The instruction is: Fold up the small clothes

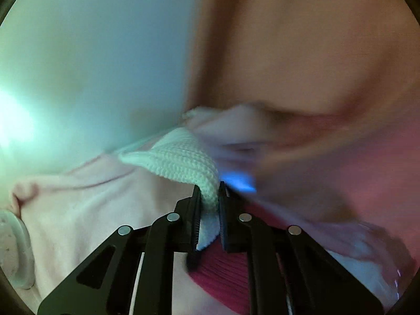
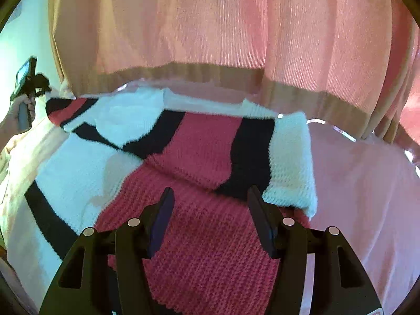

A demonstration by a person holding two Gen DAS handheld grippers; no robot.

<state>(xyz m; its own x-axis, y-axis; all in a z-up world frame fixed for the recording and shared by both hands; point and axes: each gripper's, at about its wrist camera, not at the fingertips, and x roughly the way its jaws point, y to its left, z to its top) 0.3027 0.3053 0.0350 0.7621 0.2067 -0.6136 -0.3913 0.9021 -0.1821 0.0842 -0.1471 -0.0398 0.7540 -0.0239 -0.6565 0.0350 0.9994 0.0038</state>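
A knitted sweater with red, black and white bands lies spread on a pink-covered surface. My right gripper is open and empty, low over the red band, its fingers apart. My left gripper is shut on a white knitted edge of the sweater and holds it lifted; red knit shows below it. The left gripper also shows far left in the right wrist view, held in a hand. The left wrist view is blurred.
A pink curtain with a tan hem hangs behind the surface. A pale wall is at the left. A white round object sits at the left edge of the left wrist view.
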